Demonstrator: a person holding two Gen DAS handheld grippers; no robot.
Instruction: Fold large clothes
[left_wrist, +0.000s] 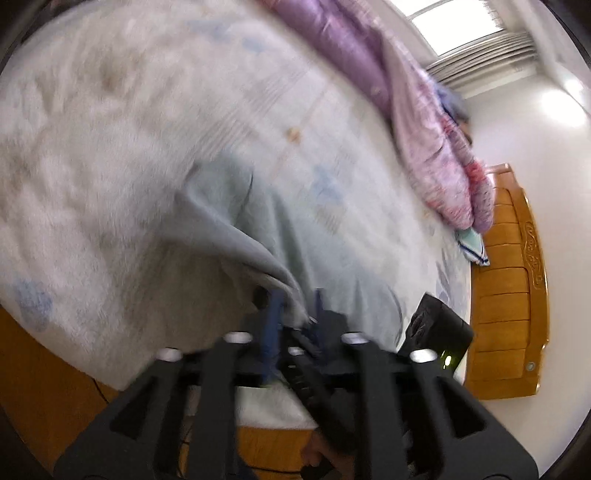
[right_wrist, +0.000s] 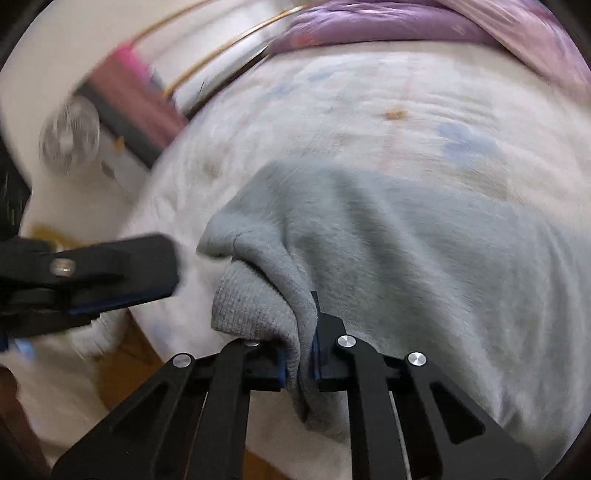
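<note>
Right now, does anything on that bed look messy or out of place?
Only the grey garment: it lies rumpled on the bed, and its ribbed cuff is bunched where the right gripper pinches it. Purple bedding is heaped along the far edge. Nothing looks spilled or damaged.

The right hand-held gripper (right_wrist: 299, 360) pointed steeply down, its two blue-padded jaws drawn close together and pinching a bunched fold of the grey garment (right_wrist: 388, 251), the cloth squeezed between the pads and hanging below them. The left hand-held gripper (left_wrist: 295, 314) also tilted downward, its jaws standing partly apart; in its own blurred view an edge of the garment ran down to the gap, but whether the pads pressed on it could not be told. Seen from the right wrist, the left hand-held gripper (right_wrist: 122, 277) reached in from the left edge, apart from the right one.
</note>
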